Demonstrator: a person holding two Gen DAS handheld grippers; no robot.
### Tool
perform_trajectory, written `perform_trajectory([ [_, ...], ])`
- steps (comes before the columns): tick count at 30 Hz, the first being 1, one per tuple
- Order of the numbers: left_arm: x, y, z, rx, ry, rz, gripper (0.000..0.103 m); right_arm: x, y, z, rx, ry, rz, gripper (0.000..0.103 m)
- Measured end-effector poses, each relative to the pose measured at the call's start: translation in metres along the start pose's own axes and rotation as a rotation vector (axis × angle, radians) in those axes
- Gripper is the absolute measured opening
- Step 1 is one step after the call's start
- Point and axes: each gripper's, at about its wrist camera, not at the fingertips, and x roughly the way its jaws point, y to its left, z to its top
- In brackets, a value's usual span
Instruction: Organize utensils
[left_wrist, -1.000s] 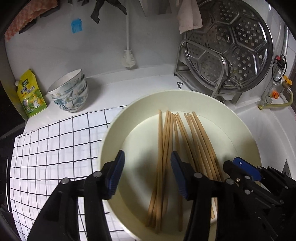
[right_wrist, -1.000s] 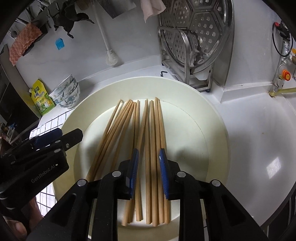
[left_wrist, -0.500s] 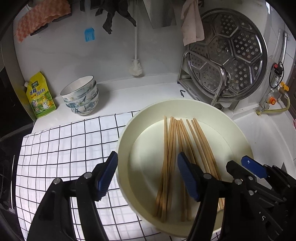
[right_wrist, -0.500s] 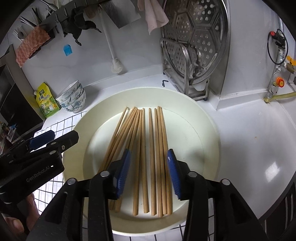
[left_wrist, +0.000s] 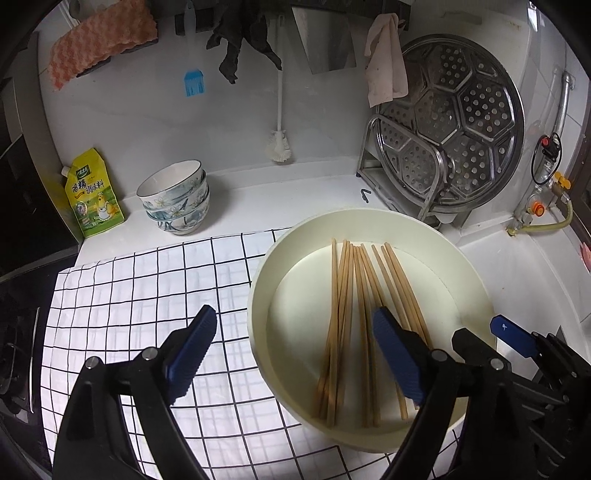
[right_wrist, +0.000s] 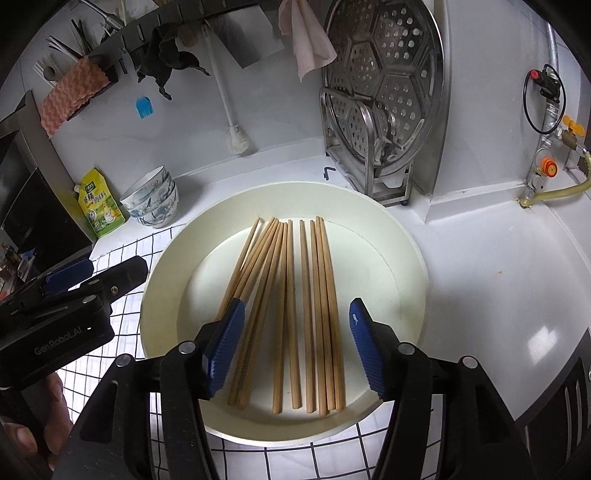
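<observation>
- About ten slim wooden chopsticks (right_wrist: 295, 306) lie side by side in the shallow cream round dish (right_wrist: 406, 236), tips pointing away from me, near ends close to the dish's near rim.
- Dish sits partly on the white cloth with black grid lines (left_wrist: 147, 295), partly on the white counter (right_wrist: 498, 277). Stacked patterned bowls (left_wrist: 175, 199) and a yellow seasoning pouch (left_wrist: 92, 195) stand well apart at the back left; a perforated steel steamer tray (left_wrist: 450, 122) leans in its rack behind.
- Left gripper (left_wrist: 291, 347): jaws opening, already wide, nothing between the pads; it straddles the dish's left rim from above.
- Right gripper (right_wrist: 295, 343): jaws opening, about midway, hanging over the near ends of the chopsticks without touching them, as far as I can tell.
- Handling judgement: sticks look light, stiff and smooth; likely to roll and splay on the glazed dish.
- Best hold, I think: pinch across the bundle close to mid-length, so it stays level, or at the near ends if they are to be stood upright.
- Risk: a loose pinch lets single sticks slip out.
</observation>
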Motion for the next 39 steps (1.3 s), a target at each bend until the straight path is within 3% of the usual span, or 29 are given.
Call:
perform_trajectory([
  [18, -0.011, 0.009, -0.003, 0.006, -0.007, 0.015, 0.095, -0.014, 0.006, -0.002, 0.009, -0.018, -0.010, 0.061],
  [39, -0.015, 0.012, -0.004, 0.010, 0.005, 0.015, 0.097, -0.020, 0.009, -0.005, 0.005, -0.019, -0.018, 0.062],
])
